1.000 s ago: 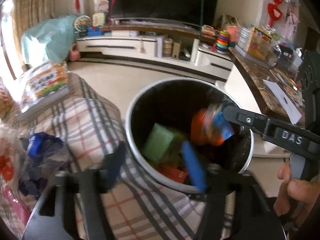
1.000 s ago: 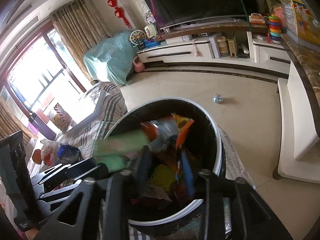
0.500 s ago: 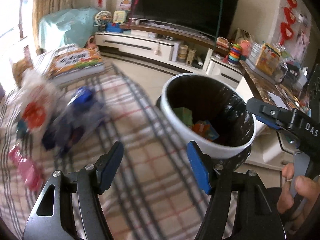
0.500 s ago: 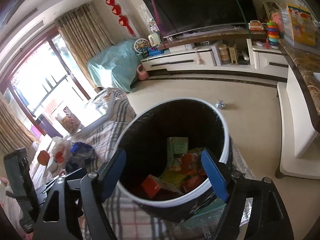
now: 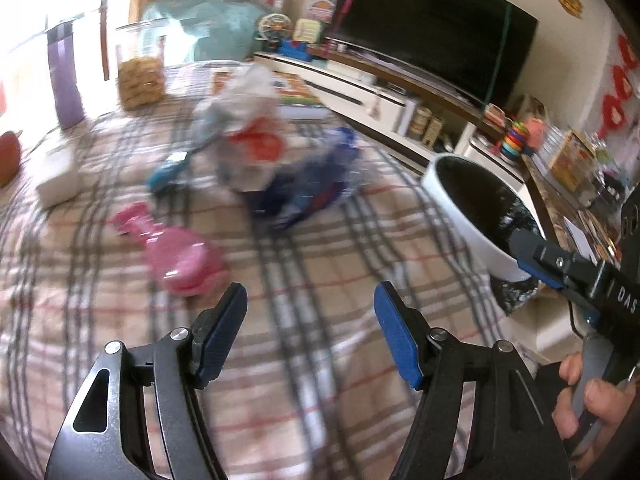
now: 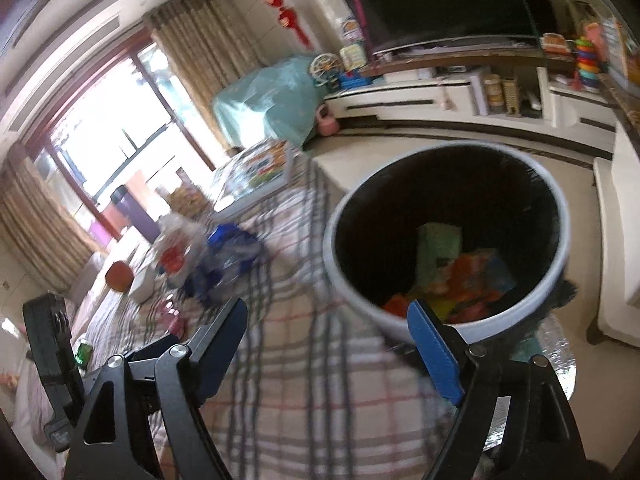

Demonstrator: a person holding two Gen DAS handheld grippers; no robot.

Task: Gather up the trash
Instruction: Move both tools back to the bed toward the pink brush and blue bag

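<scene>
Both grippers are sitting empty rn: left gripper [image 5: 310, 308] is gaping, aiming at the crumpled blue plastic wrapper [image 5: 308, 196] on the plaid-cloth table [image 5: 320, 360]. Right gripper [image 6: 328, 320] is opening w/ nothing between its jaws, hanging by the white round bin w/ black liner [image 6: 448, 236], prob since its load's dumped.

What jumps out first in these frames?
The white trash bin with its black liner, beside the plaid-covered table and already holding colourful wrappers. Then the blurred litter further back on the cloth: a pink item and blue-and-clear plastic bags.

We see a plaid cloth [image 5: 328, 280] bearing a pink bottle [image 5: 180, 256] and crumpled wrappers [image 5: 280, 168]. A jar [image 5: 140, 68] and book [image 6: 260, 168] lie farther back.
</scene>
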